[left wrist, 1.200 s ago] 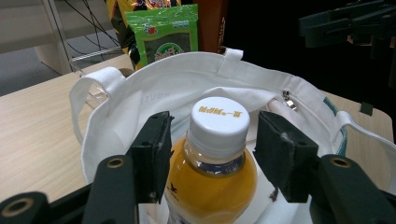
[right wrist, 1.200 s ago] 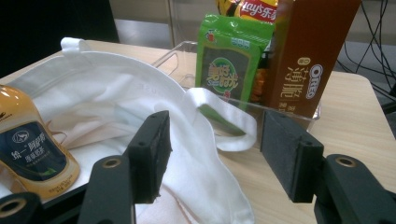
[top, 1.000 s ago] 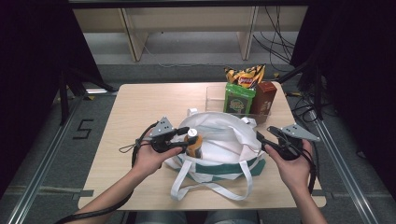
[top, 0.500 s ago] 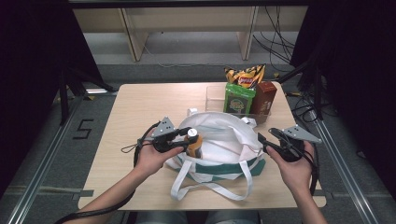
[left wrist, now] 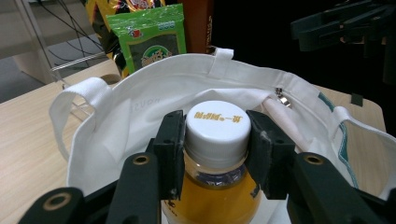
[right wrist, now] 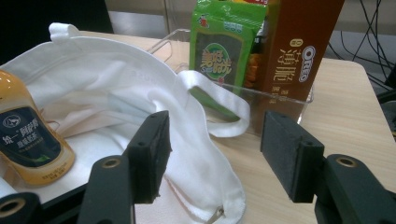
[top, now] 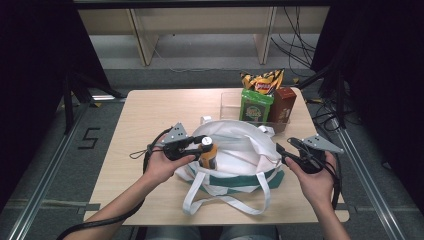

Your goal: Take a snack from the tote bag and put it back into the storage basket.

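Flanking white tote bag [top: 240,150]: left tongs [left wrist: 215,149] pinching bottle [left wrist: 215,186], right tongs [right wrist: 215,154] spread, snack tray [top: 227,100] behind.

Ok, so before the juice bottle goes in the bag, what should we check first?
1. Left gripper shut on the bottle, just under its cap: ok.
2. Cap on the bottle: ok.
3. Bottle over the bag's mouth: ok.
4. Bag mouth open wide enough: ok, the white inside shows behind the bottle.
5. Right gripper holding the bag's rim: not ok, it is open and empty.
6. Room at the bottom of the bag: cannot tell, the bottom is hidden.
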